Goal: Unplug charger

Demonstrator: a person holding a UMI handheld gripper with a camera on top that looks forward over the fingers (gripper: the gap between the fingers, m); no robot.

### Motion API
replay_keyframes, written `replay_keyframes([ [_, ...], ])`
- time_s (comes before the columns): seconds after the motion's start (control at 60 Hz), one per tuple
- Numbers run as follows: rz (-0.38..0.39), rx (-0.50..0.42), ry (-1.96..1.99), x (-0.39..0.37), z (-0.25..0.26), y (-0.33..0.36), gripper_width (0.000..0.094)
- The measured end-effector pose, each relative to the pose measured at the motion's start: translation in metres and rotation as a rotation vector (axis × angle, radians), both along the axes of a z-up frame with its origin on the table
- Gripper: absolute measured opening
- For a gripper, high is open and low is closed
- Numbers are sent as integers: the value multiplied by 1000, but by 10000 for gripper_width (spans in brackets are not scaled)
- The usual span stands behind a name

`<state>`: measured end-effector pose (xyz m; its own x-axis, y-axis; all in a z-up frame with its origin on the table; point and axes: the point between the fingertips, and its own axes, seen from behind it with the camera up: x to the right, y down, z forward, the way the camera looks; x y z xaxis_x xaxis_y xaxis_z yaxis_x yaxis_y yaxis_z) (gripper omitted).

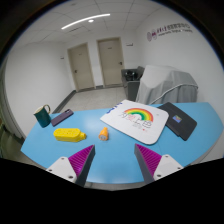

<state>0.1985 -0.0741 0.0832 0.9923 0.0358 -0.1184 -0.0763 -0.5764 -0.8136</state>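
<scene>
1. You are holding the tongs point(113, 165) open and empty above the near edge of the blue table point(40, 148), the pink pads point(80, 160) spread well apart with nothing between them.
2. Just beyond the fingers, a yellow block point(67, 134) and a small orange thing point(104, 132) are lying on the table; neither looks like a charger.
3. Further ahead, a rainbow card point(138, 121) is resting beside a dark case point(181, 118) on the right, with a teal cup point(43, 115) at the far left.
4. I cannot make out any charger, cable or socket, so the unplugging is apparently not yet begun; you are probably still needing to find it.
</scene>
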Motion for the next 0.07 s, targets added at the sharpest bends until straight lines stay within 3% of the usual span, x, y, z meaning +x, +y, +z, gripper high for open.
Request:
replay_keyframes([
  [0.067, -24, 9, 7, 18, 6, -20, 818],
])
